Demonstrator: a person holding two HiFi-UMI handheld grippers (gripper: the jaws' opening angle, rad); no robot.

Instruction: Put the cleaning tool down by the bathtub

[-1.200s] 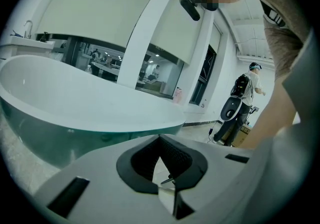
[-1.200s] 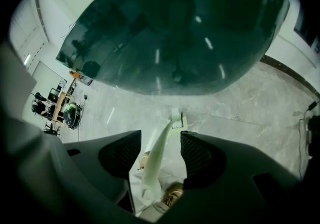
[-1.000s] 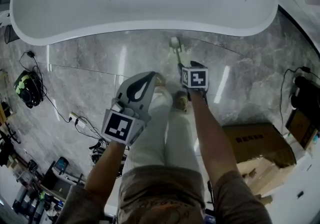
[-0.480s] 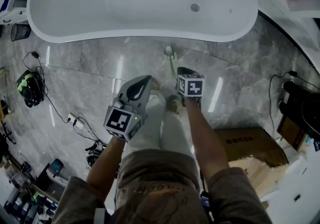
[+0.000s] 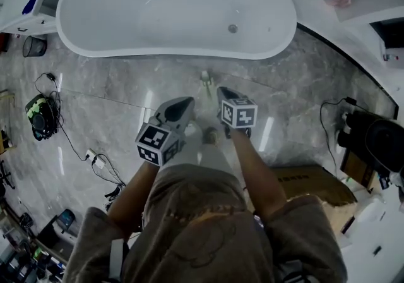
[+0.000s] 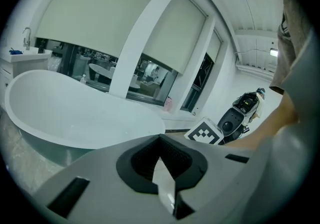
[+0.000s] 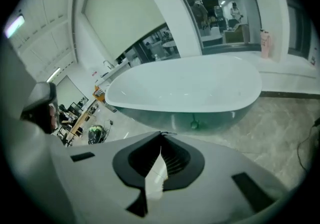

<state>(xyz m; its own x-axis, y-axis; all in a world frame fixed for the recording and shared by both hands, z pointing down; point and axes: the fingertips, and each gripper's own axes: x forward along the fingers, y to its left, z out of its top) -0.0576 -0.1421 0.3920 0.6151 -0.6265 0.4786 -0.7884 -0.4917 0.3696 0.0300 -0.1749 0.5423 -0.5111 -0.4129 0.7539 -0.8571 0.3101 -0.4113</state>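
Observation:
The white bathtub [image 5: 177,54] fills the top of the head view and also shows as the bathtub [image 6: 75,118] and the bathtub [image 7: 190,88] in the gripper views. The cleaning tool [image 5: 204,80], small and pale green, lies on the marble floor just in front of the tub. In the right gripper view the cleaning tool [image 7: 194,124] is a green speck at the tub's base. My right gripper [image 5: 225,94] hangs a little right of it, shut and empty [image 7: 161,137]. My left gripper [image 5: 183,107] is beside my legs, its jaws [image 6: 160,140] shut on nothing.
A cardboard box [image 5: 315,184] sits on the floor at my right, with a black device [image 5: 372,139] and its cable beyond it. Cables and a power strip [image 5: 95,158] trail at the left near a black-and-green bag [image 5: 39,114]. A dark bin [image 5: 35,46] stands by the tub's left end.
The view has pulled back and up from the tub. My right gripper, close over the tool's handle before, now sits apart from it. The tool stays on the floor.

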